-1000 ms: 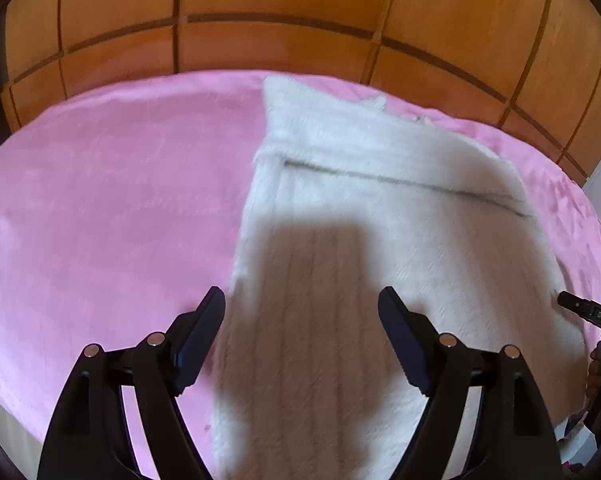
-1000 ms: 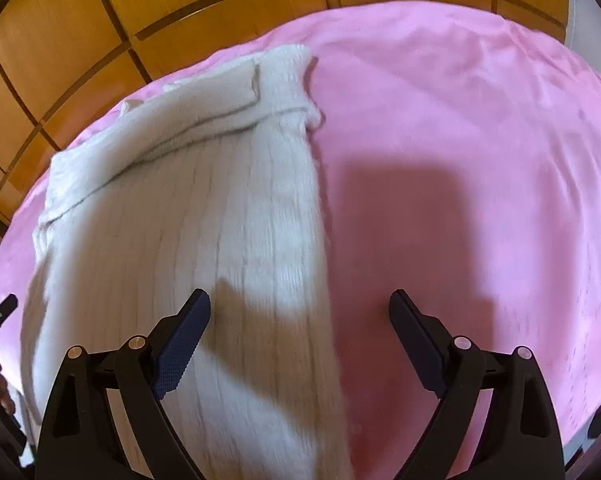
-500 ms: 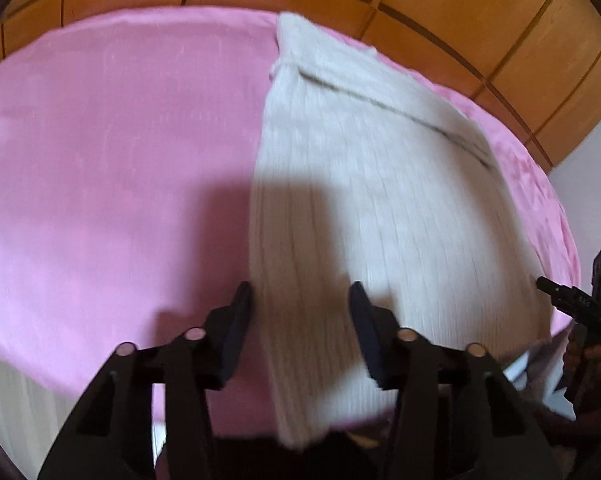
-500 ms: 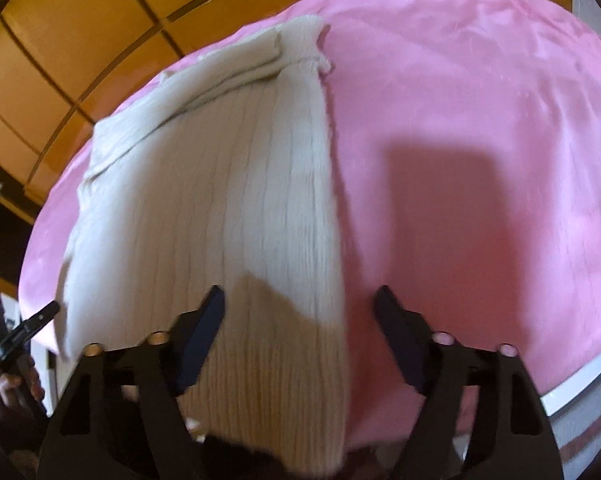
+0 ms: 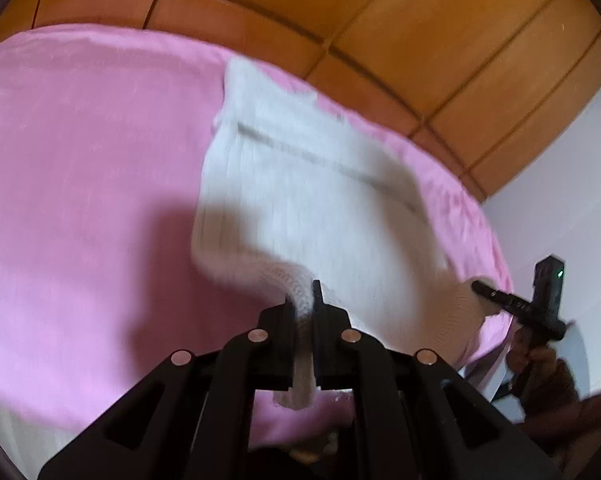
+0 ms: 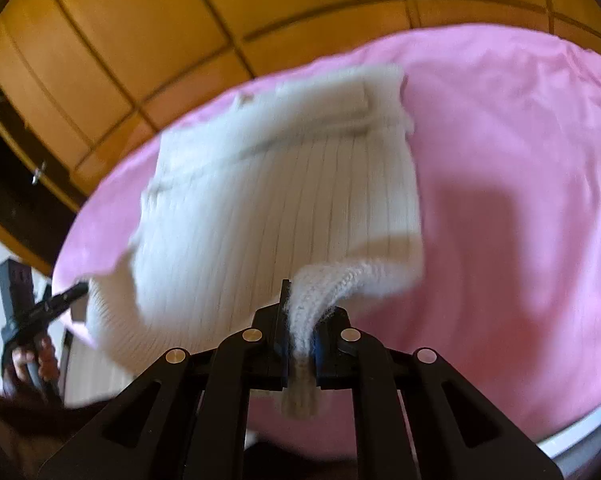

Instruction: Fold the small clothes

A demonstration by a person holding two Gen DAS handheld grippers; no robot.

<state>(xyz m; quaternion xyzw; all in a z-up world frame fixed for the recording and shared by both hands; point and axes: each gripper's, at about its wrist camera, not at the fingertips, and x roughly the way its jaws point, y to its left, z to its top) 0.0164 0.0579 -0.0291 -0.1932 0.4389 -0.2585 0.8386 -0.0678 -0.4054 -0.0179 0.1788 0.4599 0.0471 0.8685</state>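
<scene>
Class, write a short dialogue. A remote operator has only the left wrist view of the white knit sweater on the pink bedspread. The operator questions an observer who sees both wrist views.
Operator: From the left wrist view, I can't judge the right side. Is anything gripped there?
Observer: Yes. The right gripper has just been closing and is now shut on the sweater, with a bunch of its ribbed hem between the jaws.
Operator: What lies on the bed beyond the sweater's right edge?
Observer: Pink bedspread, with a dark shadow falling across it.
</scene>
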